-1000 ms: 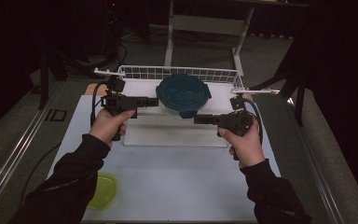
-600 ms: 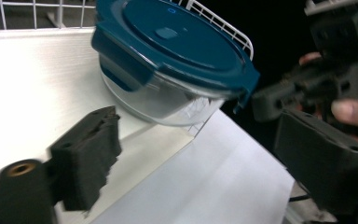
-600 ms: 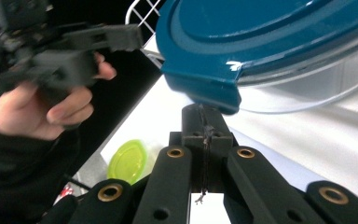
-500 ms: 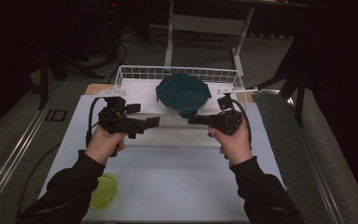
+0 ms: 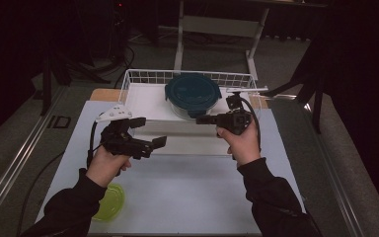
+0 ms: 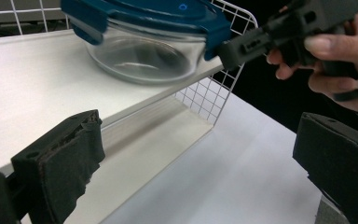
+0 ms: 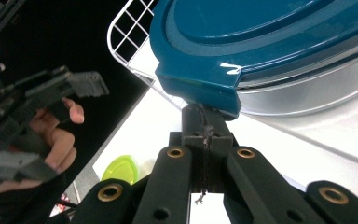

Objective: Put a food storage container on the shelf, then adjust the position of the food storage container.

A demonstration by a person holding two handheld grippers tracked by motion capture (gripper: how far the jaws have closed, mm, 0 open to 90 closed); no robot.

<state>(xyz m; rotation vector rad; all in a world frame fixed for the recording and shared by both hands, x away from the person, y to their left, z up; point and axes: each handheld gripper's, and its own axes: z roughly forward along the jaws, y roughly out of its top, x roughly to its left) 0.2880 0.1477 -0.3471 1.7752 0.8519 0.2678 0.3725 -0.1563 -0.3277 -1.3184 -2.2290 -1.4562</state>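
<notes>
Right gripper (image 5: pixel 202 119) jaws pressed together at the blue lid's (image 5: pixel 192 92) clip; left gripper (image 5: pixel 152 143) jaws spread

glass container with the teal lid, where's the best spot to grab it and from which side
Probably by a latch flap on the lid's rim, coming in level from the side. The glass container is round, wide and smooth, while the flaps jut out as narrow tabs. The right hand-held gripper, shut, already noses at one; the left hand-held gripper is open.
</notes>
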